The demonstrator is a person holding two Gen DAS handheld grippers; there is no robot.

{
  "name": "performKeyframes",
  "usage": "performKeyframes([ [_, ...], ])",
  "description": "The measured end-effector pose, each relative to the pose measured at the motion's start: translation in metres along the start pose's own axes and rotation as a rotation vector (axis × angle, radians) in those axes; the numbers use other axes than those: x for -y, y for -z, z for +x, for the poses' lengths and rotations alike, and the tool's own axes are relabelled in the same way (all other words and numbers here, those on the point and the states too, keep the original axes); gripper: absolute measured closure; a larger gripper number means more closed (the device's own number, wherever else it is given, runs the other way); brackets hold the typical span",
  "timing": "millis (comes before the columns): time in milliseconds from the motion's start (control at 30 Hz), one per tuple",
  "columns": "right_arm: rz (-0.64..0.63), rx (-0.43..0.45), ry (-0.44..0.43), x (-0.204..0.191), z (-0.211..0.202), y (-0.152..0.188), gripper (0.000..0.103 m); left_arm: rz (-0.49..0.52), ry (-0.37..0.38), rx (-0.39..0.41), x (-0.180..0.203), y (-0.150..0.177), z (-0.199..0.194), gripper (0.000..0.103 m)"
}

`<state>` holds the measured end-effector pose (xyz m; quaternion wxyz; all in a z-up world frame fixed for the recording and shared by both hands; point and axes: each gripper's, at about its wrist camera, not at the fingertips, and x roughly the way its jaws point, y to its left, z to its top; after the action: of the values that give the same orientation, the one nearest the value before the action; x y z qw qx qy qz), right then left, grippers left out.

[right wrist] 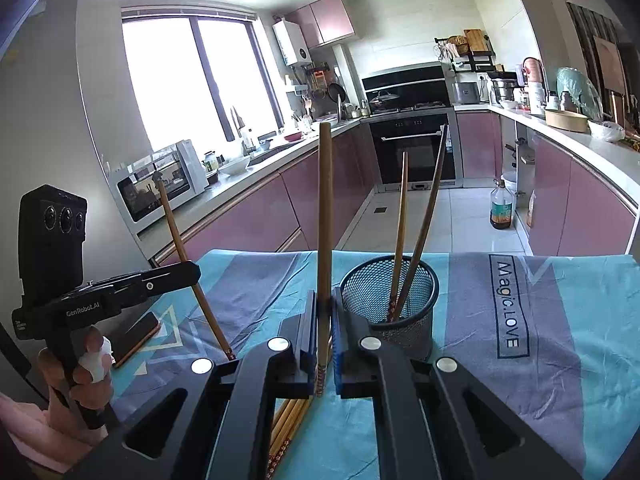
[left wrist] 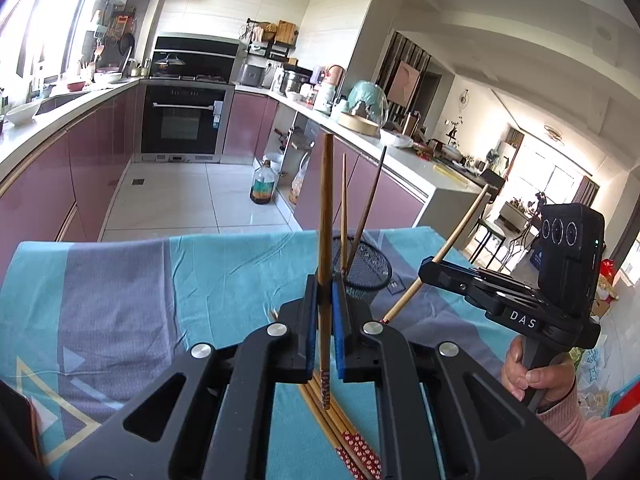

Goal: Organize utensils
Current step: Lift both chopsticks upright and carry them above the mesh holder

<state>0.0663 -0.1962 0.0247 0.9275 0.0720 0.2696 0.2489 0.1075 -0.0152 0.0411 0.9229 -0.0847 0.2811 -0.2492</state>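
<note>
My left gripper [left wrist: 325,294] is shut on one wooden chopstick [left wrist: 326,208], which it holds upright above the table. My right gripper [right wrist: 325,312] is shut on another chopstick [right wrist: 325,208], also upright. A black mesh cup [right wrist: 390,300] stands on the cloth just right of the right gripper, with two chopsticks [right wrist: 400,232] leaning inside it. In the left wrist view the cup [left wrist: 368,270] sits just beyond my fingers, and the right gripper [left wrist: 426,272] holds its tilted chopstick [left wrist: 456,242]. Several loose chopsticks [left wrist: 340,420] lie on the cloth beneath the left gripper.
A blue and grey tablecloth [right wrist: 540,340] covers the table. A phone [right wrist: 136,338] lies at its left side. The other gripper [right wrist: 192,272] and a hand are at the left. Beyond the table edge are the kitchen floor, an oil bottle [right wrist: 501,208] and pink cabinets.
</note>
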Motion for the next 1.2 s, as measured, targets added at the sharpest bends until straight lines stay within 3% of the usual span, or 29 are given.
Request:
performKeyframes([
  [700, -0.076, 0.143, 0.06, 0.009, -0.03, -0.05, 0.098, 0.064, 0.041, 0.125, 0.043, -0.073, 0.015, 0.096],
  [1200, -0.095, 0.163, 0.086, 0.011, -0.024, -0.059, 0.098, 0.097, 0.028, 0.158, 0.055, -0.078, 0.024, 0.096],
])
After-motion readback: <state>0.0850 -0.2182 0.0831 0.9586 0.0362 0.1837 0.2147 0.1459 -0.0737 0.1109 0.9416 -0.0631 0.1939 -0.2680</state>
